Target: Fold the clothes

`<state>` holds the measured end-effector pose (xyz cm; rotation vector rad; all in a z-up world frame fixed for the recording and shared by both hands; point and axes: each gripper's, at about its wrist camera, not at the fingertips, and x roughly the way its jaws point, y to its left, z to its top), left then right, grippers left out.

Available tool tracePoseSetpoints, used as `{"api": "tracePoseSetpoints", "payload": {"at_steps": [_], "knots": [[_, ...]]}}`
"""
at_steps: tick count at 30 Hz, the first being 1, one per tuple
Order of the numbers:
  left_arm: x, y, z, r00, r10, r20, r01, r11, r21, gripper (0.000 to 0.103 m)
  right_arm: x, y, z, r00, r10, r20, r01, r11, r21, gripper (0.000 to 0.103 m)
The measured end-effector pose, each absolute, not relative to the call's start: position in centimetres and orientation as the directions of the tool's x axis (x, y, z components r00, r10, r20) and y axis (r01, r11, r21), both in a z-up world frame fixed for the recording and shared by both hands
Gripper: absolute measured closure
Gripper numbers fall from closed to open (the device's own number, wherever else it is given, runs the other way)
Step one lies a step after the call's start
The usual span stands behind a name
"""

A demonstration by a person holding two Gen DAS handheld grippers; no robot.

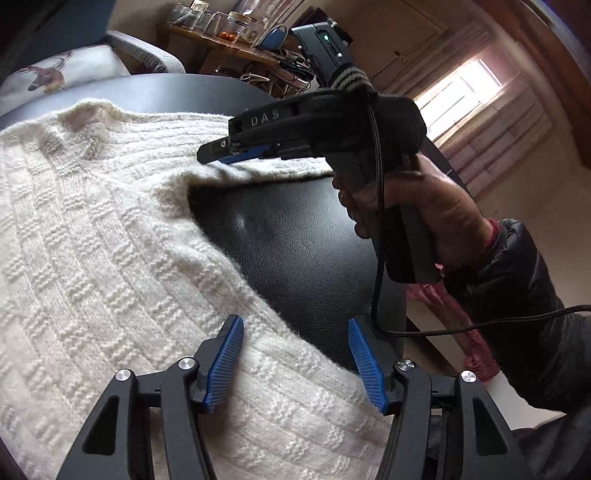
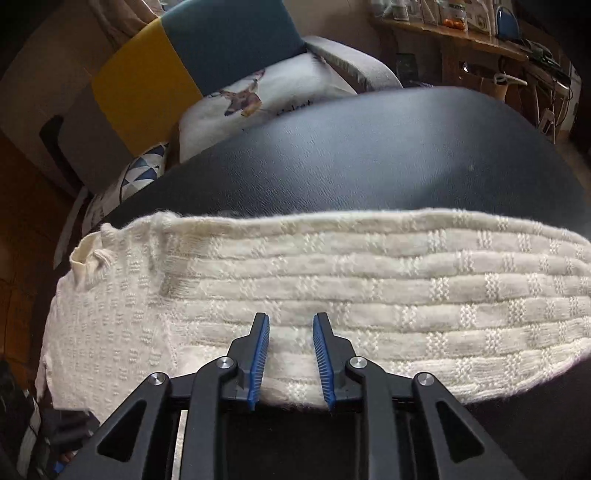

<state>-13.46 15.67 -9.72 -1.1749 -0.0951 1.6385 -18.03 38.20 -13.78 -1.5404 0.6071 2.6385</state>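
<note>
Black leather table (image 1: 295,229) carries cream knit sweater (image 1: 92,240), spread flat over its near side, sleeve (image 2: 369,295) stretched across it; left gripper (image 1: 295,363) over sweater's edge, jaws spread wide, nothing between them; right gripper (image 2: 291,360) at sleeve's near edge, jaws parted, straddling knit, not clamped; hand (image 1: 424,218) on its grip.

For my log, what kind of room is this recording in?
Probably a home living room: a cream knitted sweater lies on a black padded surface, beside a sofa with printed cushions and a cluttered wooden shelf.
</note>
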Motion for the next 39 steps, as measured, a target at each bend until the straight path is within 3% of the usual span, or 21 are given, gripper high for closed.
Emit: {"api": "tracePoseSetpoints", "payload": {"at_steps": [3, 6, 11, 14, 19, 21, 30, 33, 39], "knots": [[-17.6, 13.0, -7.1, -0.118, 0.771, -0.626, -0.659, -0.533, -0.532, 0.043, -19.0, 36.5, -11.9, -0.581, -0.178, -0.794, -0.134, -0.941, 0.309, 0.078], [-22.6, 11.3, -5.5, -0.284, 0.689, -0.667, -0.617, -0.664, -0.423, 0.042, -21.5, 34.0, -11.6, -0.587, -0.153, -0.795, -0.077, -0.967, 0.243, 0.074], [-28.2, 12.9, -5.4, -0.340, 0.616, -0.711, -0.624, -0.713, -0.319, 0.042, -23.6, 33.0, -13.5, -0.544, -0.052, -0.838, -0.063, -0.993, 0.103, 0.074], [-30.4, 14.9, -7.0, -0.364, 0.530, -0.766, -0.630, -0.746, -0.217, 0.042, -23.6, 33.5, -15.4, -0.487, 0.084, -0.870, -0.106, -0.994, -0.037, 0.073], [-34.3, 16.9, -11.6, -0.394, 0.295, -0.871, -0.516, -0.855, -0.056, 0.042, -20.9, 35.4, -15.7, -0.542, 0.074, -0.837, -0.151, -0.988, 0.011, 0.073], [-33.7, 17.1, -12.2, -0.446, 0.282, -0.849, -0.508, -0.861, -0.019, 0.039, -20.3, 36.0, -15.8, -0.562, 0.056, -0.825, -0.169, -0.984, 0.048, 0.073], [-33.3, 16.2, -11.3, -0.439, 0.301, -0.846, -0.465, -0.882, -0.073, 0.037, -19.2, 36.8, -14.3, -0.571, 0.017, -0.821, -0.200, -0.973, 0.119, 0.071], [-30.9, 14.5, -9.0, -0.458, 0.367, -0.810, -0.449, -0.882, -0.146, 0.037, -16.6, 37.3, -12.4, -0.608, 0.035, -0.793, -0.222, -0.967, 0.128, 0.071], [-21.3, 11.5, -7.8, -0.430, 0.418, -0.800, -0.510, -0.844, -0.167, 0.036, -10.1, 36.2, -10.4, -0.609, -0.042, -0.792, -0.183, -0.964, 0.192, 0.071]]}}
